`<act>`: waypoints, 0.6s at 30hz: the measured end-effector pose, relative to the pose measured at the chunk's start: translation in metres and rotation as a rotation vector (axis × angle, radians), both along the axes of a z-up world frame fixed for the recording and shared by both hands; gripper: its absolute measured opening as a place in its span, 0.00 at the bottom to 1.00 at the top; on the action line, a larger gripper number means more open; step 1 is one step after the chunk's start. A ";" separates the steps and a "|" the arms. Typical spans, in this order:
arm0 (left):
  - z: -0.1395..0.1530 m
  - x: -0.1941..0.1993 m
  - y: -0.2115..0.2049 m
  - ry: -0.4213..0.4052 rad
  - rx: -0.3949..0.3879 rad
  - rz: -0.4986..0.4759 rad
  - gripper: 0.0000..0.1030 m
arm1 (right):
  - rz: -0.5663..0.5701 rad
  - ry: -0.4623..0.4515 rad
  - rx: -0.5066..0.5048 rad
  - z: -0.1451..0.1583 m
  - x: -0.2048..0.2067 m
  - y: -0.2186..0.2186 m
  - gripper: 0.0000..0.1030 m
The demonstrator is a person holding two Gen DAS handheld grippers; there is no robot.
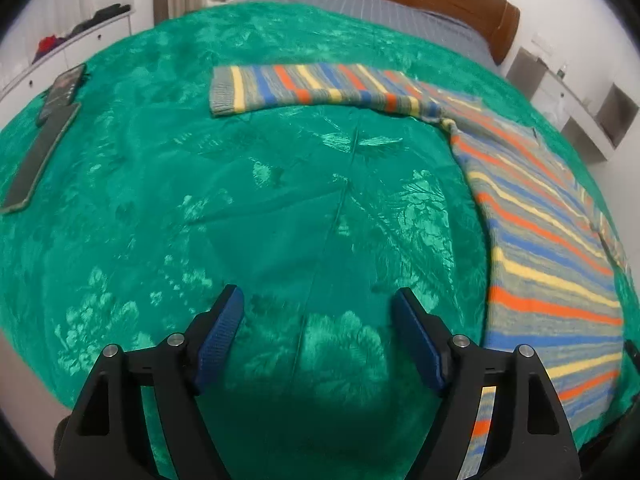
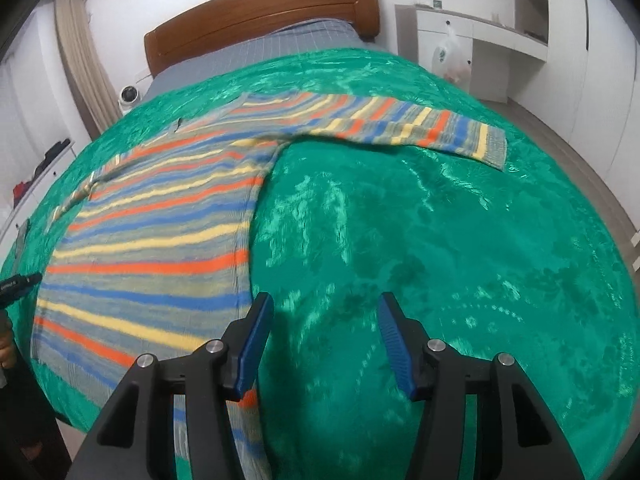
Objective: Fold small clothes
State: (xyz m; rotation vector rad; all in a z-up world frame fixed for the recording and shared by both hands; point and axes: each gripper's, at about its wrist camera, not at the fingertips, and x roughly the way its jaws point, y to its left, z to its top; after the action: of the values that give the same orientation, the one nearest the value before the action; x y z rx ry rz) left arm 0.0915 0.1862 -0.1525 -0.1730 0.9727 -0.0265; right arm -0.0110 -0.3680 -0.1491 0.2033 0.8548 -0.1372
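- Over the green bedspread [image 1: 240,184], left tool [image 1: 318,300]: jaws spread wide, nothing between the blue pads, touching no cloth; bare bedspread shows in the gap.
- Right tool [image 2: 326,304]: jaws parted, about half-wide, empty; its left finger hangs just over the hem edge of the striped sweater [image 2: 160,240], contact not certain.
- Striped sweater: lies flat on the bed, front or back up I cannot tell; body runs from 4 o'clock up toward 1 o'clock in the left view, from 8 o'clock toward 11 in the right view.
- Left sleeve [image 1: 304,88]: stretched out straight at 12 o'clock, cuff toward 11.
- Right sleeve [image 2: 420,128]: stretched out at 1 o'clock, cuff at its far end.
- Step in hand, by judgement: garment laid out, no fold begun; both tools free, between grasps.
- Next move calls for: each tool lowered to a sleeve or side edge, pinched through one layer, carried across the body.
- Dark flat strip [image 1: 40,152]: at 9 o'clock, well apart.
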 end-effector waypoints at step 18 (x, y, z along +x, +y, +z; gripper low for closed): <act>0.080 0.264 -0.144 0.021 0.144 -0.421 0.86 | 0.200 -0.031 0.003 0.063 0.110 -0.022 0.55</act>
State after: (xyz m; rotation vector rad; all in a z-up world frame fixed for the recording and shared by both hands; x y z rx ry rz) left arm 0.3559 0.0418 -0.0728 0.1666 1.0144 -0.3399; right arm 0.0987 -0.3902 -0.0866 0.1218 0.8400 0.0539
